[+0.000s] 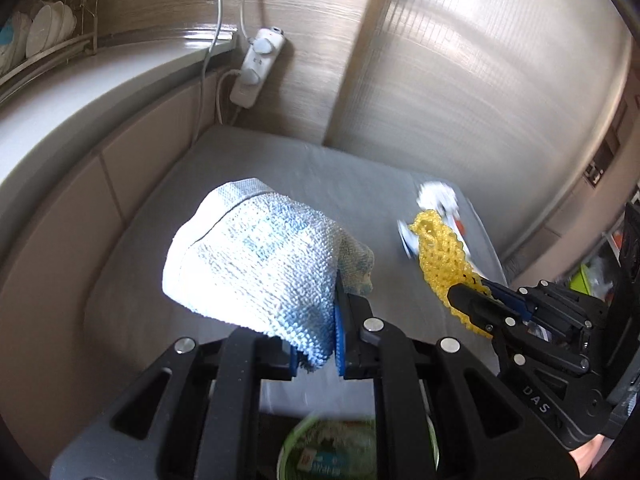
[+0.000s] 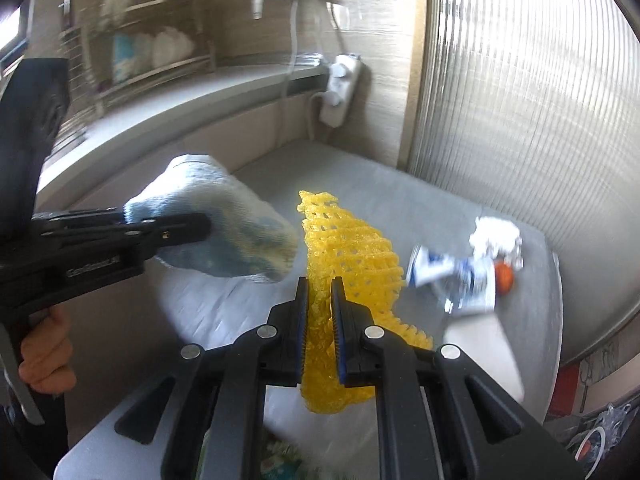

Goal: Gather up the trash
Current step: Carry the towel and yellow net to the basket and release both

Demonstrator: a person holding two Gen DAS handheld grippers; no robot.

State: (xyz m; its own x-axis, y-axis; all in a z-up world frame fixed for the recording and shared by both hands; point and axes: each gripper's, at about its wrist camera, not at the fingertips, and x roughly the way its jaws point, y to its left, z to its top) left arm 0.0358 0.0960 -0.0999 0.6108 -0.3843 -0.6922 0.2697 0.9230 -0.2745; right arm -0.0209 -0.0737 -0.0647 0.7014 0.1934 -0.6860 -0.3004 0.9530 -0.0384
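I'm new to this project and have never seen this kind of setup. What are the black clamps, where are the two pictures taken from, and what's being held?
No robot here: a person holds a two-finger gripper in each hand, each with a camera looking along its fingers. In the left camera's picture, the left gripper is shut on a pale blue cloth. In the right camera's picture, the right gripper is shut on a yellow foam net. Both hang above a grey table. Lying on it are crumpled white paper, a blue-and-white wrapper and something small and orange, all blurred.
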